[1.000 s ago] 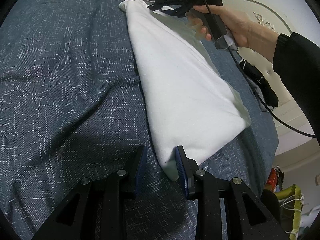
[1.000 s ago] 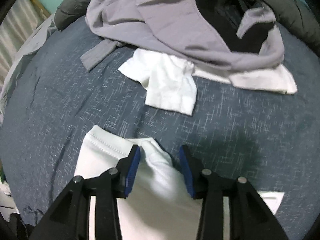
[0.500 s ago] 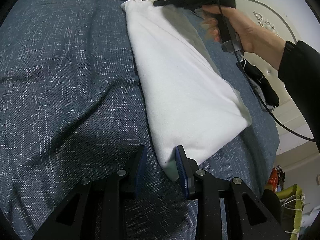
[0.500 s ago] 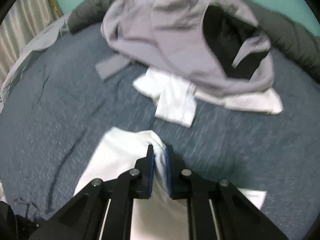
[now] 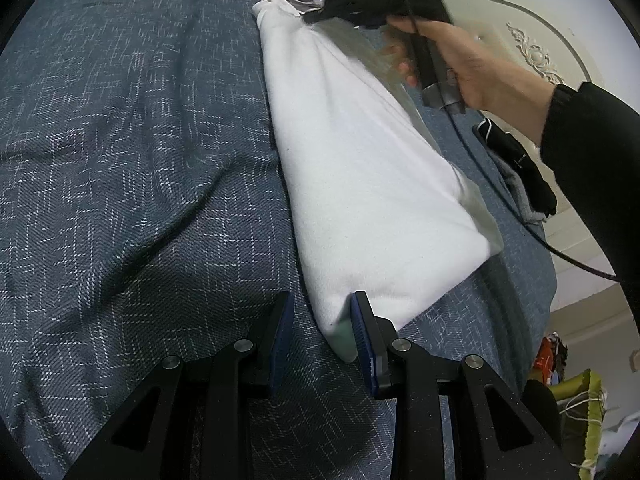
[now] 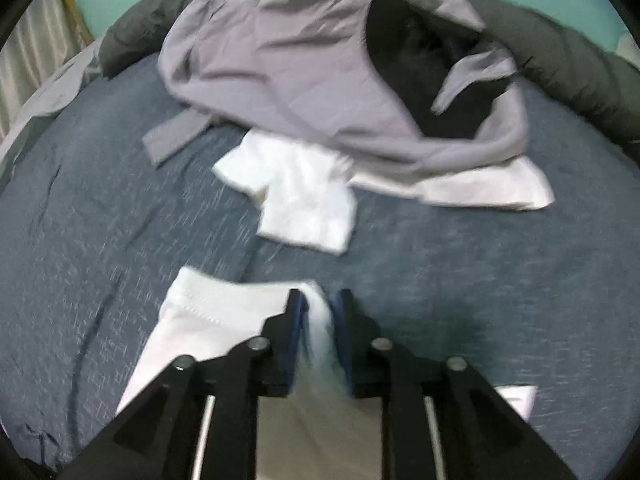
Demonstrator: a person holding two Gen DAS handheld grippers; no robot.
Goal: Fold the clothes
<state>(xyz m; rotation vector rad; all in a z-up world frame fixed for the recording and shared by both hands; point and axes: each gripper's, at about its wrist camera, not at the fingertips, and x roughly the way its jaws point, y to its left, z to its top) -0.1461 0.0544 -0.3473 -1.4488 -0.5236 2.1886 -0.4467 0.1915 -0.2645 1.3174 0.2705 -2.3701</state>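
Observation:
A white garment lies lengthwise on the blue patterned bedcover. My left gripper is open at its near corner, and the fabric's tip sits between the fingers against the right pad. At the far end, a hand holds my right gripper, which pinches the garment's far corner and lifts it. In the right wrist view, the right gripper is shut on a bunched fold of the white garment.
A heap of grey clothes with a black piece lies beyond, with a small white garment before it. A dark duvet rims the far side. Black items sit at the bed's right edge.
The right gripper has shut on the garment's far corner and raised it off the bed. The left gripper has stayed open at the near corner.

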